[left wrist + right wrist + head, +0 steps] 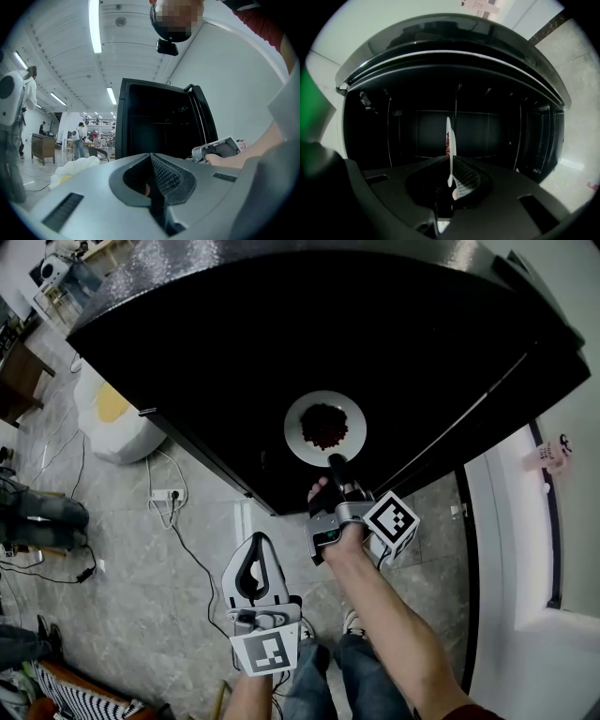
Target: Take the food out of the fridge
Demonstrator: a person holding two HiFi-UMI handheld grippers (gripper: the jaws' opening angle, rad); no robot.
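A white plate with dark red food in its middle is held level in front of the black fridge. My right gripper is shut on the plate's near rim. In the right gripper view the plate shows edge-on between the jaws, with the fridge's dark open interior behind it. My left gripper hangs lower and to the left, over the floor, shut and holding nothing. From the left gripper view I see the open fridge and the right gripper.
A white and yellow bag-like heap sits on the floor left of the fridge, near a power strip with trailing cables. The fridge door stands open at the right, beside a white wall. People stand far off.
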